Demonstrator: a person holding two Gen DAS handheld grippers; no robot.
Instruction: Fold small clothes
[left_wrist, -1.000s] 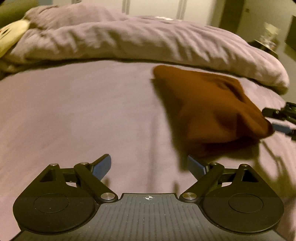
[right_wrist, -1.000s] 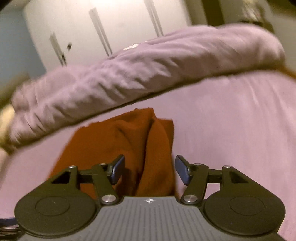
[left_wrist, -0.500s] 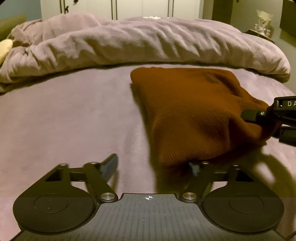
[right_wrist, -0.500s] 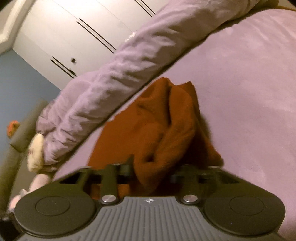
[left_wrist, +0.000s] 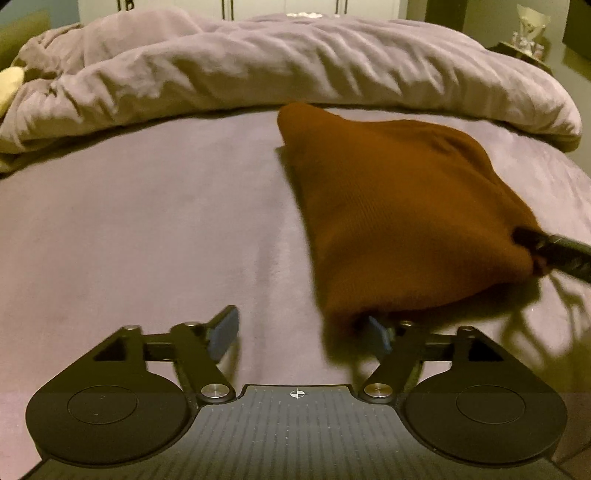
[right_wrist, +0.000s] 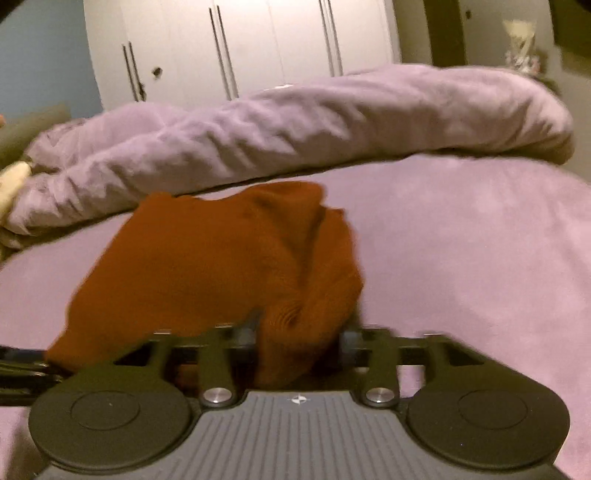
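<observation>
A bedroom in a home. A bed (left_wrist: 147, 229) under a mauve sheet fills most of both views, with a rumpled duvet (left_wrist: 295, 70) bunched across it toward 12 o'clock. Behind the duvet stands a white wardrobe (right_wrist: 240, 48) with long bar handles, beside a blue wall (right_wrist: 40, 55) at 10 o'clock. At 2 o'clock a small ornament (left_wrist: 530, 29) sits on a side shelf; what it is cannot be told.

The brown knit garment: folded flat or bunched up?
Bunched. The brown knit garment sits heaped on the bed sheet, with creases gathered between the opening right gripper jaws.
</observation>
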